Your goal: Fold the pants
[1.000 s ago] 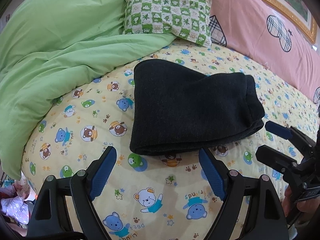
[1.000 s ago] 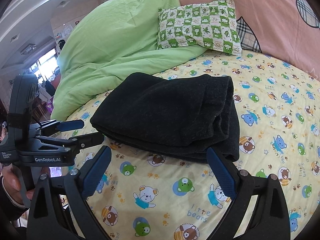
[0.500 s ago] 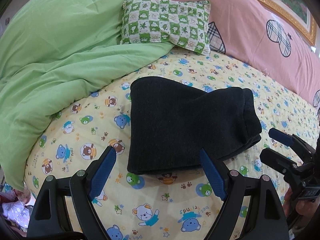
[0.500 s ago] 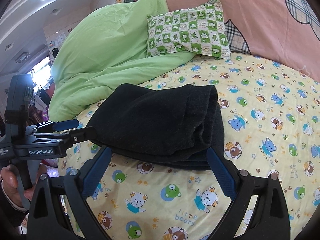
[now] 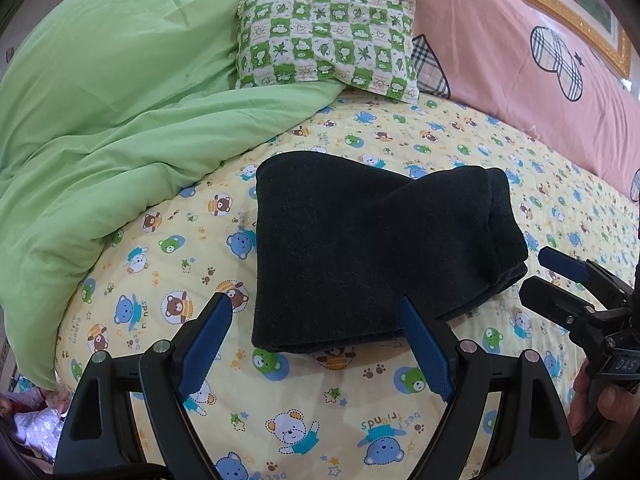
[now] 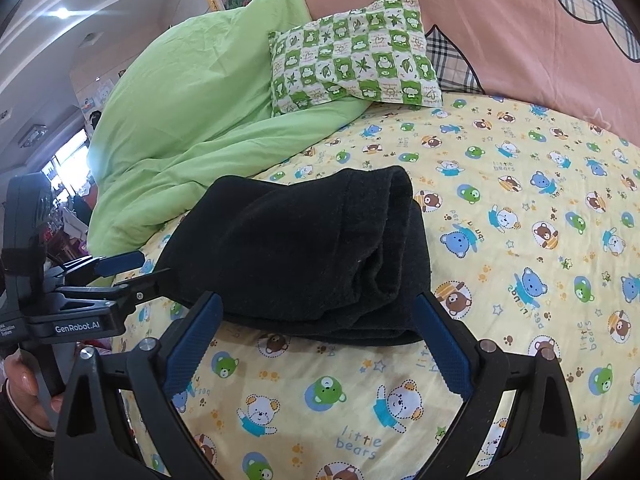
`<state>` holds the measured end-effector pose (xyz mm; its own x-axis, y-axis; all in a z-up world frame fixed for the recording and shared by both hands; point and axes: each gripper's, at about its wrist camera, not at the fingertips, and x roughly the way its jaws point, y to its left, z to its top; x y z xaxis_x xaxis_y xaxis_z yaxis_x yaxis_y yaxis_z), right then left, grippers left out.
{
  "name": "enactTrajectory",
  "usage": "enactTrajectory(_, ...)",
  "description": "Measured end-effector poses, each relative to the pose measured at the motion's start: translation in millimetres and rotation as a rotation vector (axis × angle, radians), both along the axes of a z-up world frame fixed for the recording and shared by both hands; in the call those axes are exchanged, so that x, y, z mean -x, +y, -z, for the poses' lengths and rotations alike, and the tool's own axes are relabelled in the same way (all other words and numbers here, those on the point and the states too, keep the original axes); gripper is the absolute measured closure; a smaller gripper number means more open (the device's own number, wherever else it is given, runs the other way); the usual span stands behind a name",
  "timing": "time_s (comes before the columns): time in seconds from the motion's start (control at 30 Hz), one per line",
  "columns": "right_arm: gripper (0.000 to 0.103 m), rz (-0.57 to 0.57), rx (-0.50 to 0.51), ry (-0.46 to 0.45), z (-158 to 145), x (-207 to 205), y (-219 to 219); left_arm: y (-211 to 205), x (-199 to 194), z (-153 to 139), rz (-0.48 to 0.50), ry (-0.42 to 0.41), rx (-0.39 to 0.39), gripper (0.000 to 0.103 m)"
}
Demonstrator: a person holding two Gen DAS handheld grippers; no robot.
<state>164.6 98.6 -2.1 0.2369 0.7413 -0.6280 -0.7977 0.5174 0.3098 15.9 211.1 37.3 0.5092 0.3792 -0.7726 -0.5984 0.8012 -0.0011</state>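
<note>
Both wrist views low, near, facing the same pants [image 5: 372, 252], probably from adjacent corners.

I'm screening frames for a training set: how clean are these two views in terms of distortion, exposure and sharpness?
Left wrist view: strong fisheye bowing, dark vignette corners, even soft light; the folded pants read almost textureless black. Right wrist view: same bowing, a ceiling light and window blown out at left; bedsheet print stays sharp.

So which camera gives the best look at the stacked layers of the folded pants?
The right wrist view: the pants turn their layered end toward it, so the stacked folds show. The left wrist view shows mostly the flat top of the pants, with the layers only at the far right edge.
</note>
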Motion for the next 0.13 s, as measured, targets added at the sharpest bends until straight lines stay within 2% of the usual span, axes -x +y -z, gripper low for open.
enactTrajectory(0.13, 0.006, -0.008, 0.005, 0.0, 0.7, 0.6, 0.9, -0.6, -1.7, 1.8, 0.007, 0.002, 0.002, 0.017)
